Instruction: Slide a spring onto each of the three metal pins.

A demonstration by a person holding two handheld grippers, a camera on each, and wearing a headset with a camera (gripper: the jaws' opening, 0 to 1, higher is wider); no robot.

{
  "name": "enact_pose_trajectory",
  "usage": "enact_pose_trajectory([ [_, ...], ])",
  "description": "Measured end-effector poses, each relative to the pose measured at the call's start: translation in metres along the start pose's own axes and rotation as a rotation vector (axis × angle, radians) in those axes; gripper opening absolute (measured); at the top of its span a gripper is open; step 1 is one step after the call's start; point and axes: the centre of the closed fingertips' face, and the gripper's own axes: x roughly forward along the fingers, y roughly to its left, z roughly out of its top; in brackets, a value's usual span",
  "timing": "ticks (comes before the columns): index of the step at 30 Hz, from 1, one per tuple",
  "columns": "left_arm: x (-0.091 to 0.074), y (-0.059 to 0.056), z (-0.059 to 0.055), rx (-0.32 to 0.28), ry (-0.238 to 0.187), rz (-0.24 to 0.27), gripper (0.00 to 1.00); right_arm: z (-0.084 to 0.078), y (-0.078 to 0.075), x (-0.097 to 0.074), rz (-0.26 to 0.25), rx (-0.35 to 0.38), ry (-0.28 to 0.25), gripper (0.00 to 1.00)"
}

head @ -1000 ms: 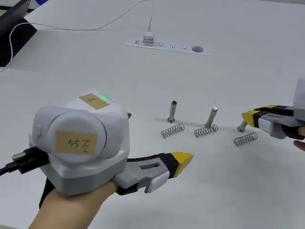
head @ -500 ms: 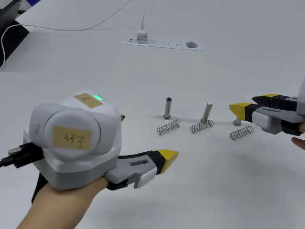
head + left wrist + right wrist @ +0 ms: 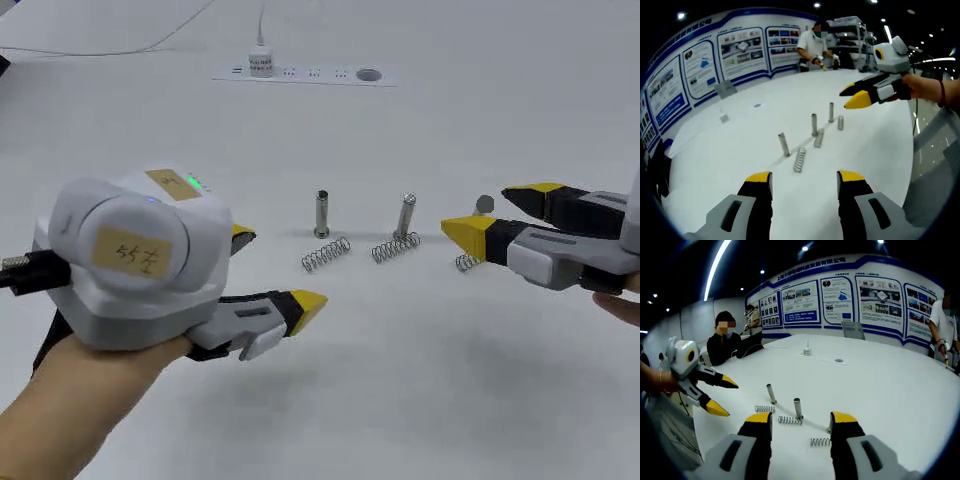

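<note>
So far no spring sits on a pin, and most of the risk lies in the first pick. Nearest the person, the left gripper hangs over the desk toward its near left side, jaws wide apart with nothing between them. The right gripper reaches in from the right edge, jaws also wide and empty. Its lower jaw covers part of the right spring, and the right pin shows between the two tips. That closeness is the first hazard: the pins appear to stand loose on small feet, so a jaw closing or dipping could tip this one over.

Next out, the middle spring and the left spring lie on their sides, just in front of the middle pin and the left pin. Thin round coils like these will probably roll or flick away if pinched off-centre, and a hard squeeze could bend them. Gripped across an open end, a spring would not thread, and a slight tilt may catch a coil on the pin top. Farther off, a power strip lies toward the far edge, well apart from the work.
</note>
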Motion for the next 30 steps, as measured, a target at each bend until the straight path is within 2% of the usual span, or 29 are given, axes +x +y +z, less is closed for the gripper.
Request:
enact_pose_trajectory([
  [5,0.013,0.002,-0.002,0.018,0.02,-0.021,0.46,-0.003,0.008,-0.001,0.028,0.022,-0.014,0.48],
  [9,0.025,0.006,-0.005,0.008,0.038,-0.04,0.39,-0.009,0.013,0.0,0.052,0.04,0.011,0.47],
  [13,0.033,0.01,-0.005,0.025,0.047,-0.049,0.34,-0.011,0.013,0.0,0.059,0.017,0.021,0.47],
  [16,0.04,0.012,-0.007,0.012,0.053,-0.062,0.3,-0.01,0.015,0.0,0.068,0.01,0.018,0.47],
  [19,0.046,0.012,-0.011,-0.015,0.07,-0.076,0.27,-0.009,0.018,0.001,0.078,0.029,0.007,0.48],
  [30,0.058,0.008,-0.021,0.001,0.102,-0.105,0.2,-0.017,0.015,0.0,0.074,0.057,0.02,0.47],
])
